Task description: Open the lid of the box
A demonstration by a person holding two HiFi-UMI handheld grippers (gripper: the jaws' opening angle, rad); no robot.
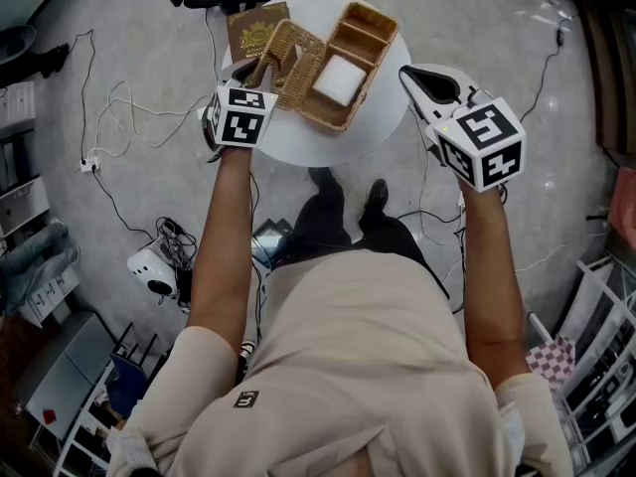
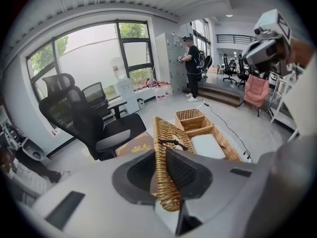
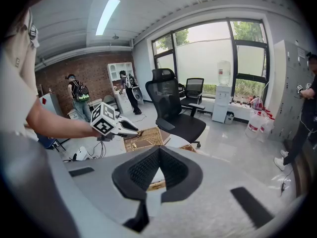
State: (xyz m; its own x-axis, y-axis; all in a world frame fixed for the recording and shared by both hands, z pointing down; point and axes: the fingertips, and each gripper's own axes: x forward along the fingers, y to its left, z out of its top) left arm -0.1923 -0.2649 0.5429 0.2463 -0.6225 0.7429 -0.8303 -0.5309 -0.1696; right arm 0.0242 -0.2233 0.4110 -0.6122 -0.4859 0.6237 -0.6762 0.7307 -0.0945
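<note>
A wicker box (image 1: 383,53) sits open on a round white table (image 1: 298,137), with a white pad (image 1: 338,79) in one compartment. Its wicker lid (image 1: 293,60) stands upright at the box's left side. My left gripper (image 1: 260,70) is shut on the lid's free edge. In the left gripper view the lid (image 2: 166,133) runs edge-on between the pads of the left gripper (image 2: 162,157). My right gripper (image 1: 407,72) hovers at the table's right edge, beside the box, holding nothing. The right gripper view shows the right gripper's (image 3: 158,150) tips meeting and the left gripper (image 3: 136,131) on the lid (image 3: 146,140).
A brown book with a gold emblem (image 1: 256,30) lies on the table behind the lid. A black office chair (image 2: 84,118) stands just beyond the table. Cables (image 1: 119,117) and a power strip lie on the floor to the left. People stand far off.
</note>
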